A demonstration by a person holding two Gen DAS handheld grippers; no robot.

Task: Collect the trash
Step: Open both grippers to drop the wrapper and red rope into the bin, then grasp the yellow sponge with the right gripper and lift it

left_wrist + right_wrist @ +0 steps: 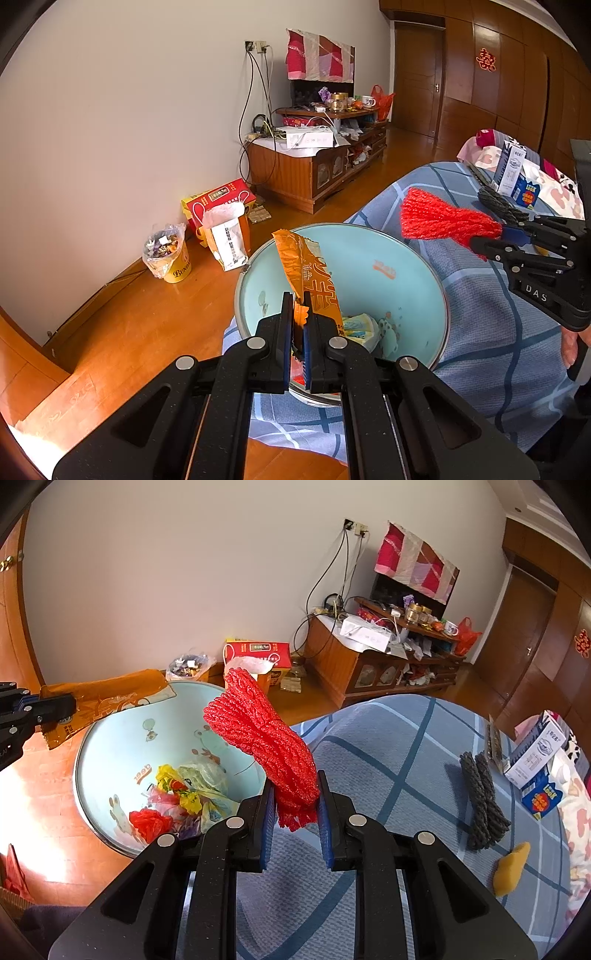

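Wooden TV cabinet [314,166] (cluttered), 1 yellow bucket [177,266]

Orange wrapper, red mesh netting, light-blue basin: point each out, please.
orange wrapper [314,280], left wrist view, printed middle.
red mesh netting [266,738], right wrist view, middle of the bundle.
light-blue basin [122,738], right wrist view, bare inner wall.

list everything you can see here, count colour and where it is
orange wrapper: 1, orange, held over the basin
red mesh bundle: 1, red, held at the basin's edge
basin: 1, pale blue, beside the bed, trash inside
grey mesh rolls: 2, dark grey, on the bedsheet
yellow piece: 1, yellow, on the bedsheet
cartons: 2, white and blue, far side of bed
bedsheet: 1, blue check
yellow bucket: 1, on floor by wall
left tool: shut on the wrapper
right tool: shut on the red mesh
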